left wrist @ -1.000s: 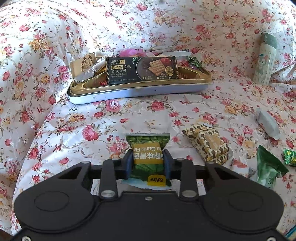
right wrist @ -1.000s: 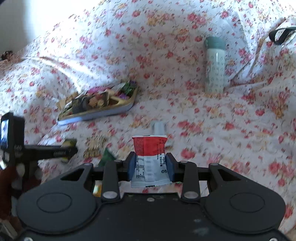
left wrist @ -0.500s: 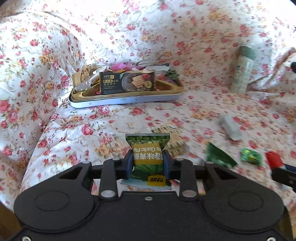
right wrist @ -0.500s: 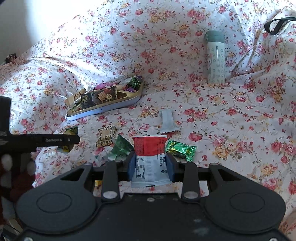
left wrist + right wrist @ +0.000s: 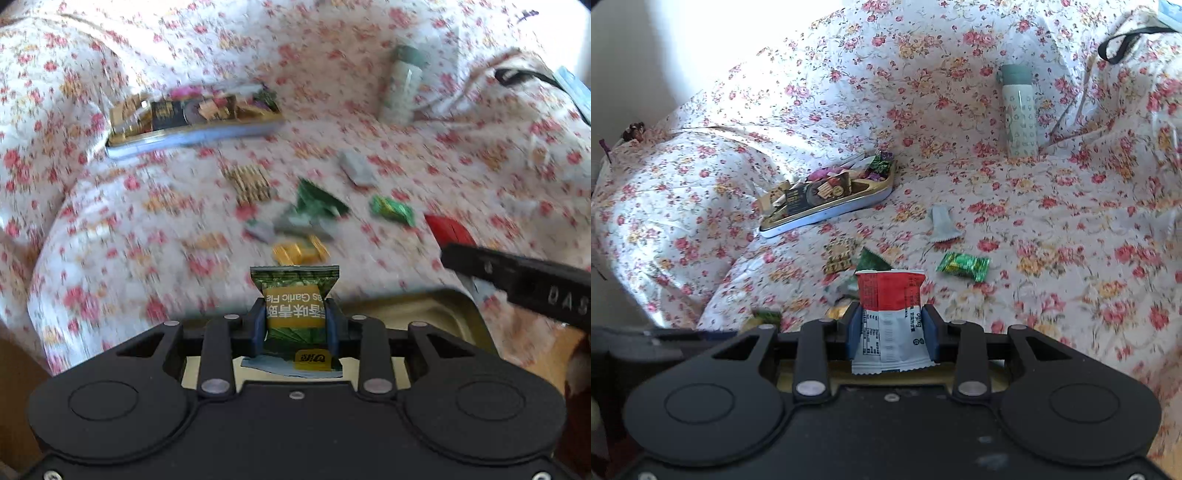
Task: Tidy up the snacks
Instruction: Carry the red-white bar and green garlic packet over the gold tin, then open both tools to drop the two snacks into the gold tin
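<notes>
My left gripper (image 5: 295,325) is shut on a green garlic-pea snack packet (image 5: 295,299), held above a pale yellow tin (image 5: 424,310) at the near edge. My right gripper (image 5: 892,332) is shut on a red and white snack packet (image 5: 890,314); it also shows in the left wrist view (image 5: 517,280) at the right. A tin tray (image 5: 827,214) full of snacks lies on the flowered bedspread, far from both grippers. Loose snacks lie between: a gold patterned box (image 5: 837,254), a dark green packet (image 5: 871,260), a bright green packet (image 5: 963,266), a grey packet (image 5: 942,223).
A pale green patterned bottle (image 5: 1019,110) stands upright at the back right. A black strap (image 5: 1123,40) lies on the cloth at the far right. The bedspread (image 5: 1071,229) rises into folds at the left and back.
Both grippers have drawn back from the bed with their packets still held. The tray now looks farther off, and the pale yellow tin has come into view under the left gripper.
</notes>
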